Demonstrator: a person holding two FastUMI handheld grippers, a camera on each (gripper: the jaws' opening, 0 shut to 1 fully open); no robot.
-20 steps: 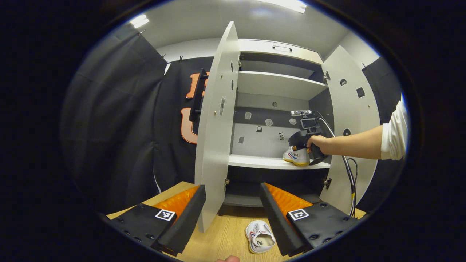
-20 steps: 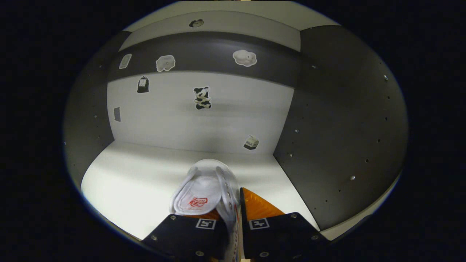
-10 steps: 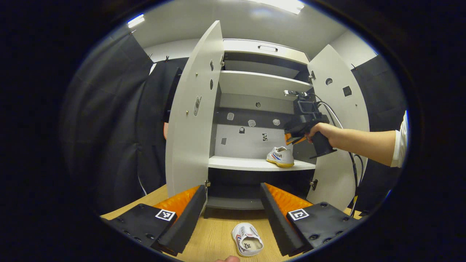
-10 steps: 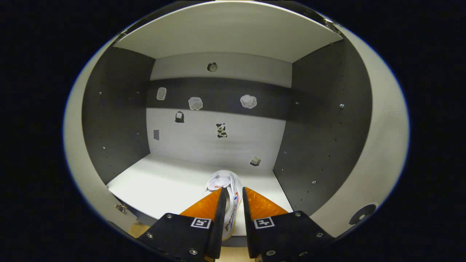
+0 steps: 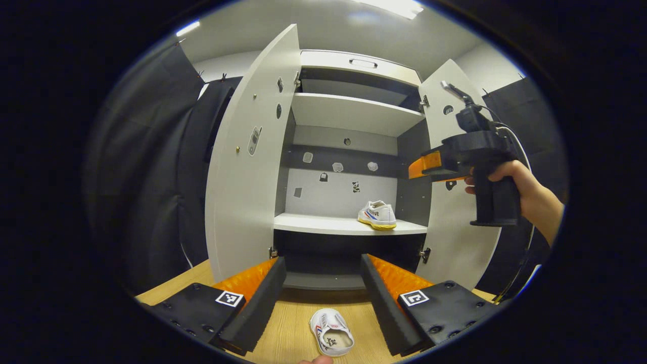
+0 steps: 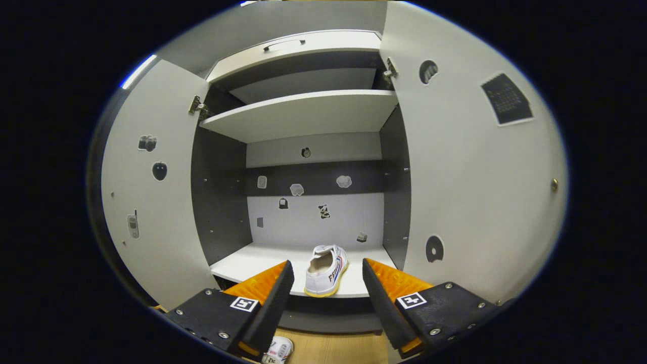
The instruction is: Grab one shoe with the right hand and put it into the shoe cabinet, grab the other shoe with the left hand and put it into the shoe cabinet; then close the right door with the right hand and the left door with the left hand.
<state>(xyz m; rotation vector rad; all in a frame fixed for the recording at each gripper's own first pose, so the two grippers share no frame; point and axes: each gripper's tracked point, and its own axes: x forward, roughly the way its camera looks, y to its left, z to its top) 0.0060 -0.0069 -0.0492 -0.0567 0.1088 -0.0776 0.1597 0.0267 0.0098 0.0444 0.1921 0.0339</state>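
Left gripper view: first shoe [image 5: 377, 215] shelved; left gripper [image 5: 323, 298] spread, empty; next, grasp floor shoe [image 5: 332, 338]; right gripper [image 6: 323, 296] released.

We see the shelf [image 6: 263, 263] bare left of the shoe [image 6: 326, 263] at frame center; open doors [image 6: 151, 202] flank the opening.

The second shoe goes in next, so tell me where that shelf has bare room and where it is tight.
The shelf is bare from its left wall across to the placed shoe, which sits at the right end near the dark side panel; that corner is crowded. Both doors stand open. The other shoe lies on the floor between the open left gripper fingers.
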